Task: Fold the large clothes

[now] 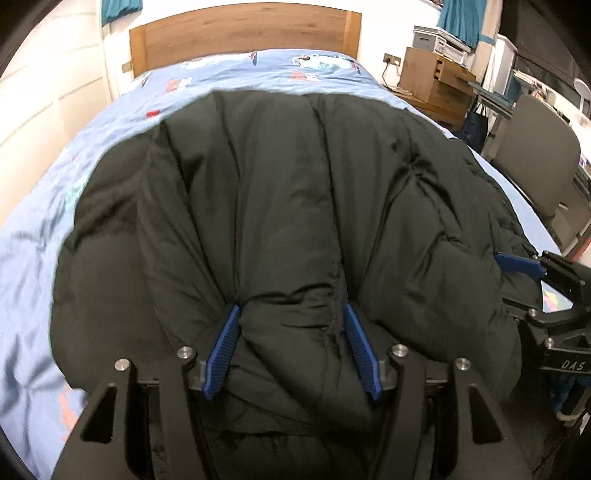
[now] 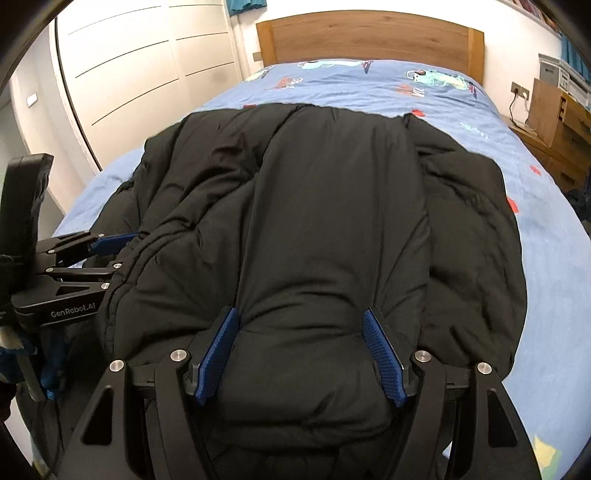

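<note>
A large black puffer jacket (image 1: 288,206) lies spread on the blue bed, filling most of both views (image 2: 325,221). My left gripper (image 1: 291,314) sits at the jacket's near edge, its blue fingers (image 1: 225,343) wide apart with a thick bulge of jacket fabric between them. My right gripper (image 2: 301,317) is at the near edge too, to the right, fingers (image 2: 380,350) wide apart around a padded fold. Each gripper shows in the other's view: the right one (image 1: 517,264) at the far right, the left one (image 2: 110,240) at the far left.
The bed has a blue patterned sheet (image 1: 110,147) and a wooden headboard (image 1: 243,33). White wardrobe doors (image 2: 129,66) stand left of the bed. A wooden bedside cabinet (image 1: 432,81) and a grey chair (image 1: 539,147) stand on the right.
</note>
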Demonstrator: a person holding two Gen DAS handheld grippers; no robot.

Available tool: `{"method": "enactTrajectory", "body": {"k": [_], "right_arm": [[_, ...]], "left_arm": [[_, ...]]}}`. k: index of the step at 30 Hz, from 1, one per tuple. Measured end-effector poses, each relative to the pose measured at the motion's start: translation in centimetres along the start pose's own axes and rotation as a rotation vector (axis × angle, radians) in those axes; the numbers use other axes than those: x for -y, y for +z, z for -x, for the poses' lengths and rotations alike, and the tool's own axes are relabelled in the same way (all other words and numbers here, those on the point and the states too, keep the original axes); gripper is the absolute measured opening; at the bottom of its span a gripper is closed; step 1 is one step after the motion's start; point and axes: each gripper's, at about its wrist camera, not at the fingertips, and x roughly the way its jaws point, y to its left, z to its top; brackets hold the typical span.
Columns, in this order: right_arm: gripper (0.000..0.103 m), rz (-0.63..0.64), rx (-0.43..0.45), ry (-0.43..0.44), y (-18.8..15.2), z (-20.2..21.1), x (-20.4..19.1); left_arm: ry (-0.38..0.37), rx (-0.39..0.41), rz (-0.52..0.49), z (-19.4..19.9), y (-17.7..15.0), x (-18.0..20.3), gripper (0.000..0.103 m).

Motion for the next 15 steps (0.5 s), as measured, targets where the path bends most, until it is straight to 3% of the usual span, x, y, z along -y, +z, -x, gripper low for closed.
{"method": "enactTrajectory", "body": {"k": [8,15], "right_arm": [[0.070,-0.029,-0.044,-0.042,0.5,-2.6,0.1],[0.071,-0.078,-0.075,-0.105,0.3,0.6,-1.4]], "left_arm": [[0.018,-0.039,0.006,-1.0,0.3,0.0,0.058],[0.065,-0.026,-0.017,3.6,0.0,1.8,0.058]]}}
